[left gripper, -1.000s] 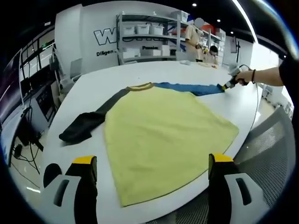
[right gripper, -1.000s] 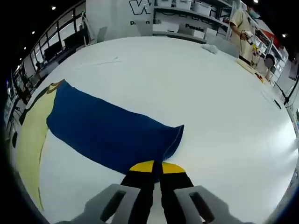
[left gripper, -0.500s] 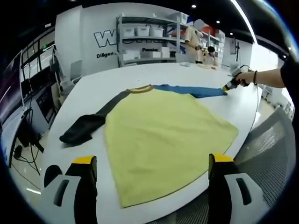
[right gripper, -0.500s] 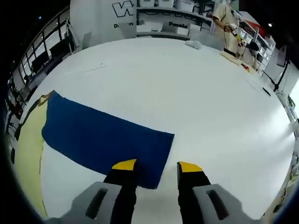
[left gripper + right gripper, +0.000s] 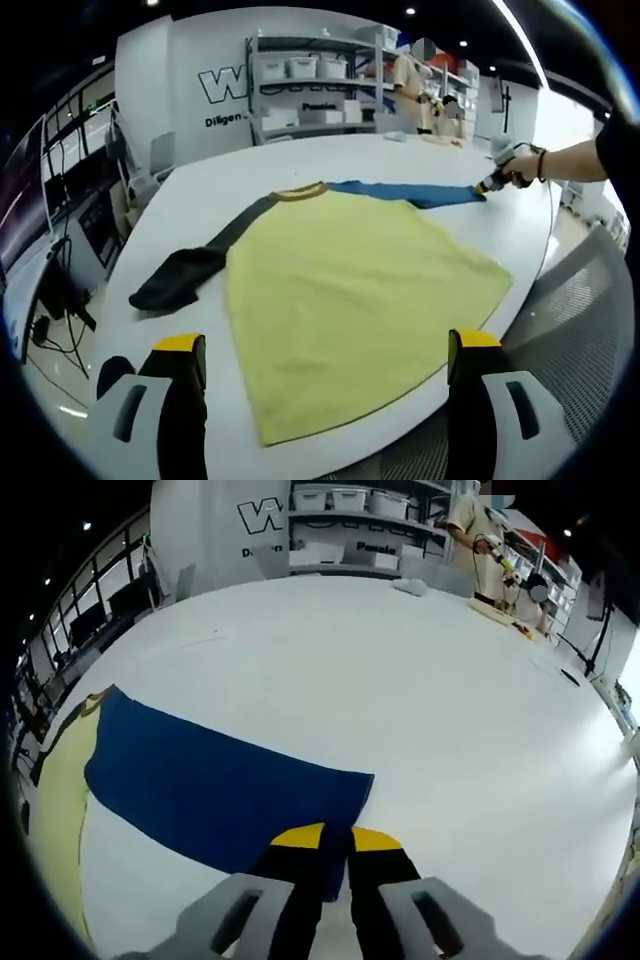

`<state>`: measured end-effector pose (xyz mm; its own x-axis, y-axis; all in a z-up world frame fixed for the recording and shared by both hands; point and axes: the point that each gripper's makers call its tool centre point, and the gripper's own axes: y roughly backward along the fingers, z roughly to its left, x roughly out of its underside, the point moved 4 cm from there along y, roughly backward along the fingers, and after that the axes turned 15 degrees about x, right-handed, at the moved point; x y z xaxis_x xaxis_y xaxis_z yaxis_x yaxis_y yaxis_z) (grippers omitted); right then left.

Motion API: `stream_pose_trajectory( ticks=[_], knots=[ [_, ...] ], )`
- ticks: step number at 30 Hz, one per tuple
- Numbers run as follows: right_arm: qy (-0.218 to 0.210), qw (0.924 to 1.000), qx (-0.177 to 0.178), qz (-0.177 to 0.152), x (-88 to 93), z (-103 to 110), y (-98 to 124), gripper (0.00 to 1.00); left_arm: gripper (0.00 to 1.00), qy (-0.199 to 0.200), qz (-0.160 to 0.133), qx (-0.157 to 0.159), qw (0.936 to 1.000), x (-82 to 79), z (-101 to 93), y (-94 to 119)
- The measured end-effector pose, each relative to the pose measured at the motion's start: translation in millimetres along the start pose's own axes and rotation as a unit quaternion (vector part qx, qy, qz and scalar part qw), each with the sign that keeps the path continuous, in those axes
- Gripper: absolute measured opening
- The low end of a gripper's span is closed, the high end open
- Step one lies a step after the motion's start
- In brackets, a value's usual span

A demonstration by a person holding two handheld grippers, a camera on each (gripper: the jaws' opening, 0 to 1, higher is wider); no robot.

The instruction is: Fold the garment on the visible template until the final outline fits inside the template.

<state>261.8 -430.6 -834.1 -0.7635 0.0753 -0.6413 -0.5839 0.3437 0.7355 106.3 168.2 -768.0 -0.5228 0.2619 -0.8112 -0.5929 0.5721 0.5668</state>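
A large white table [image 5: 200,200] carries the garment [image 5: 350,290], a yellow shirt spread flat across the middle of the left gripper view, hem toward 6 o'clock and collar toward 12. Its black sleeve [image 5: 185,275] lies out toward 9 o'clock, bunched at the end; its blue sleeve [image 5: 220,790] stretches toward 2 o'clock. In the right gripper view that blue sleeve runs flat from 9 o'clock to the centre, the yellow body at the far left edge. The left gripper [image 5: 325,345] hangs over the near table edge with its jaws spread wide and nothing between them. The right gripper [image 5: 335,838] has its yellow-tipped jaws closed together at the sleeve's cuff edge, at 6 o'clock, seemingly pinching the cloth. Shelving [image 5: 310,85] with bins stands behind the table
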Motion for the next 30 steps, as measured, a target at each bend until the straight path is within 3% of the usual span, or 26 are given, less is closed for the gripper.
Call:
stream_pose_trajectory(
  ticks=[7, 17, 22, 24, 30],
  knots=[
    [-0.013, 0.9998, -0.004, 0.014, 2.3, 8, 15, 0.00, 0.98, 0.004, 0.002, -0.001, 1.0000, 1.0, 0.3, 0],
    [-0.015, 0.9990, -0.034, 0.024, -18.3, 15, 21, 0.00, 0.98, 0.006, -0.001, -0.001, 1.0000, -0.5, -0.6, 0],
    [-0.017, 0.9979, -0.060, 0.017, -34.9, 29, 30, 0.00, 0.97, 0.005, -0.005, -0.001, 1.0000, 0.1, 2.4, 1],
    [-0.018, 0.9967, -0.077, 0.016, -48.6, 46, 40, 0.00, 0.97, 0.005, -0.008, -0.004, 0.9999, -2.5, -1.0, 1],
    [-0.028, 0.9932, -0.108, 0.030, -60.8, 72, 52, 0.00, 0.98, 0.010, -0.005, -0.005, 0.9999, -3.2, -4.0, 1]
  ],
)
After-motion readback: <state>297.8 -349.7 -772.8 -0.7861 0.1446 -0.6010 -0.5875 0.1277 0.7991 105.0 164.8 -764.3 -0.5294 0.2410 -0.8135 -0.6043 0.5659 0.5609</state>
